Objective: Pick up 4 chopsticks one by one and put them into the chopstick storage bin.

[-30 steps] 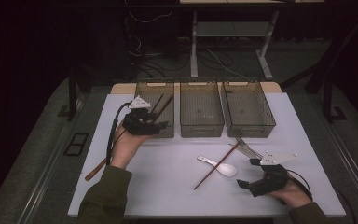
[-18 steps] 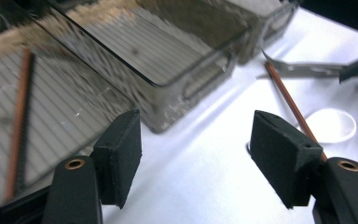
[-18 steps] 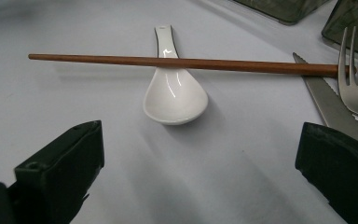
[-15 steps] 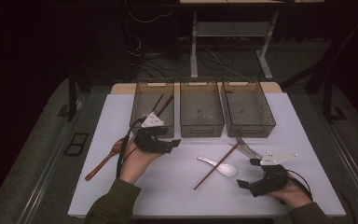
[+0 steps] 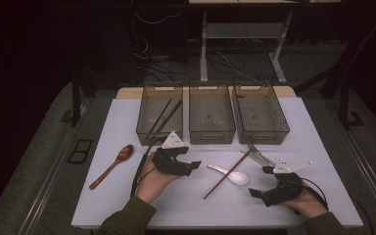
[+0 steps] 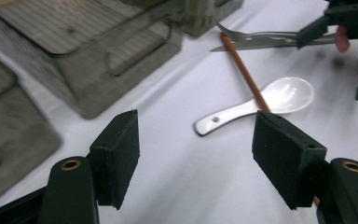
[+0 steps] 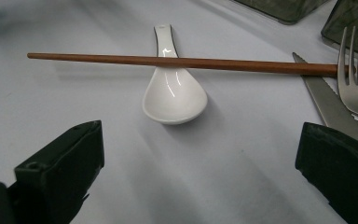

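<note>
Now left gripper [image 5: 188, 168], jaws apart and empty, centre frame, lines up on white ceramic spoon [image 5: 230, 174] under brown wooden chopstick [image 5: 226, 174]; right gripper [image 5: 265, 195], gaping and empty, waits lower right.

A white table top [image 5: 103, 205]. On it, three see-through bins in a row at the back: left bin [image 5: 159, 115], middle bin [image 5: 211, 114], right bin [image 5: 260, 114]. In front, at the left, a brown wooden spoon [image 5: 111, 166]. Near the middle, a white spoon [image 5: 229, 174] under a long brown chopstick [image 5: 226, 174]. Just right of that, a metal fork [image 5: 257, 152] and a knife [image 5: 260, 159], side by side, right by the chopstick's far end.
</note>
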Demonstrator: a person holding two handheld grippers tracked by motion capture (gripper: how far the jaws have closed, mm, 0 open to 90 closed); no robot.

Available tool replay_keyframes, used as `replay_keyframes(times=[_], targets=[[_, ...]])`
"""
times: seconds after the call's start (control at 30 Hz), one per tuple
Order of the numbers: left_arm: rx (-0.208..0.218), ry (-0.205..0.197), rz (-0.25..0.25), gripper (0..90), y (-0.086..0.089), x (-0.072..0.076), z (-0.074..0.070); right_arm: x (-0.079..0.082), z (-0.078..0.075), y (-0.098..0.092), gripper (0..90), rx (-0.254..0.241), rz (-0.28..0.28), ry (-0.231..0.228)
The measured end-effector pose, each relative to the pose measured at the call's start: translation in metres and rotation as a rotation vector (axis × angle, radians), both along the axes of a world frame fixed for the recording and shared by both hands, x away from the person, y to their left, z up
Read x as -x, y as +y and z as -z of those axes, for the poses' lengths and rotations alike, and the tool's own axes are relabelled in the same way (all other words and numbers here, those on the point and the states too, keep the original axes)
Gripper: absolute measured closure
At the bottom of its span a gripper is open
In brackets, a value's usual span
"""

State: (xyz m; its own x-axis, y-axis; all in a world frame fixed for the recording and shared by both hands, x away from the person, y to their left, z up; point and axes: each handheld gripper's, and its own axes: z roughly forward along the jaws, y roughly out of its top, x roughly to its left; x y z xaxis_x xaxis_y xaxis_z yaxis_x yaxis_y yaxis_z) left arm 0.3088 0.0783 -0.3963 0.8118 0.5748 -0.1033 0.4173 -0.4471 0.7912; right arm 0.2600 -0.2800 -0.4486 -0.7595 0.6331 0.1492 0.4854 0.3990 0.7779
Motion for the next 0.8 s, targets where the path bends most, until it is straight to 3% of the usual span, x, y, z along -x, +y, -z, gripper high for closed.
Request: replay_keyframes(times=[0.27, 0.4, 0.8], targets=[[-0.018, 0.019, 0.056, 31.5, -0.015, 0.014, 0.009, 0.000, 0.000, 0.000, 0.9, 0.001, -0.002, -0.006], [-0.007, 0.029, 0.077, 32.8, -0.025, 0.020, 0.013, 0.000, 0.000, 0.000, 0.9, 0.002, 0.000, -0.002], [-0.018, 0.049, 0.144, 43.1, -0.050, 0.030, 0.025, 0.000, 0.000, 0.000, 0.9, 0.004, 0.000, -0.001]])
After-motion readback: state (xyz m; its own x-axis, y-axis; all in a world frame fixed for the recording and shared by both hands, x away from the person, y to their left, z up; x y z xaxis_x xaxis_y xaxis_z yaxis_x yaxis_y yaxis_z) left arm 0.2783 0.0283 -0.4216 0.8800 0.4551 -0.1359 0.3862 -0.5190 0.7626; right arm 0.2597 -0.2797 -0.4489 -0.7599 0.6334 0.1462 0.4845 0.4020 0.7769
